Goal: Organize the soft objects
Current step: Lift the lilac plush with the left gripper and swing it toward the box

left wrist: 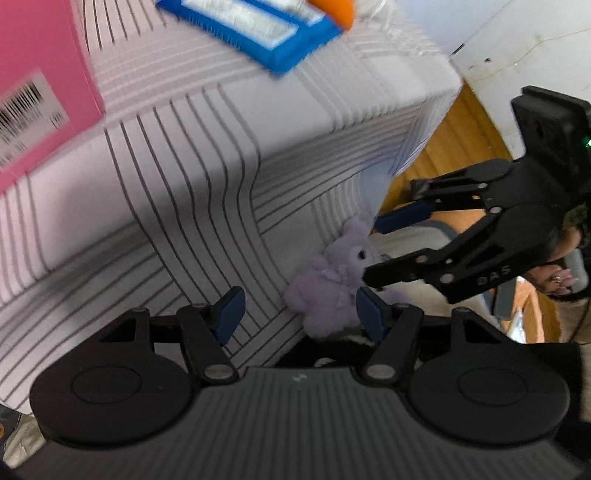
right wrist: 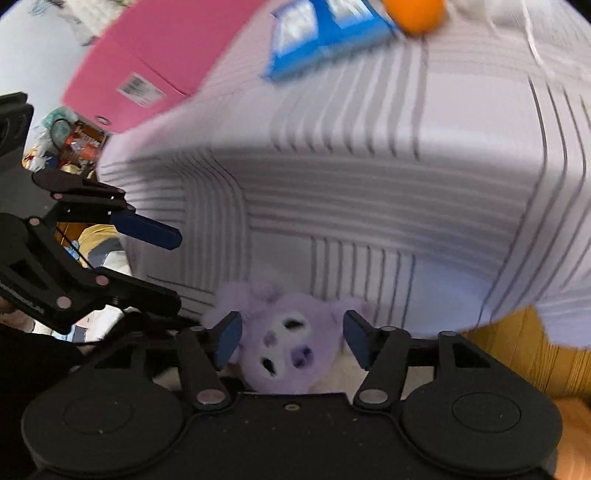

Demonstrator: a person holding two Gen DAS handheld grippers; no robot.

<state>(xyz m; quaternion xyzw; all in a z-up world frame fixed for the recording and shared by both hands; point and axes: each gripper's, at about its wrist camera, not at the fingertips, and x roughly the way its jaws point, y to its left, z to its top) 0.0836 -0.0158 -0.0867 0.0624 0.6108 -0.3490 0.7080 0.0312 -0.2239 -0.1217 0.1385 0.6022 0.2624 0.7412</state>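
Observation:
A small purple plush toy (left wrist: 332, 284) lies at the foot of the bed, against the striped sheet; it also shows in the right wrist view (right wrist: 284, 343). My right gripper (right wrist: 291, 339) is open with its blue-padded fingers on either side of the toy's head, not closed on it. In the left wrist view my right gripper (left wrist: 373, 247) reaches in from the right. My left gripper (left wrist: 301, 310) is open and empty, just left of the toy, in front of the sheet. It shows at the left in the right wrist view (right wrist: 173, 266).
The bed (left wrist: 207, 155) with its white striped sheet fills the view. On it lie a pink box (left wrist: 40, 81), a blue framed item (left wrist: 258, 33) and an orange thing (left wrist: 336, 9). Wooden floor (left wrist: 454, 144) is to the right. Clutter (right wrist: 70, 144) sits beyond the bed's left side.

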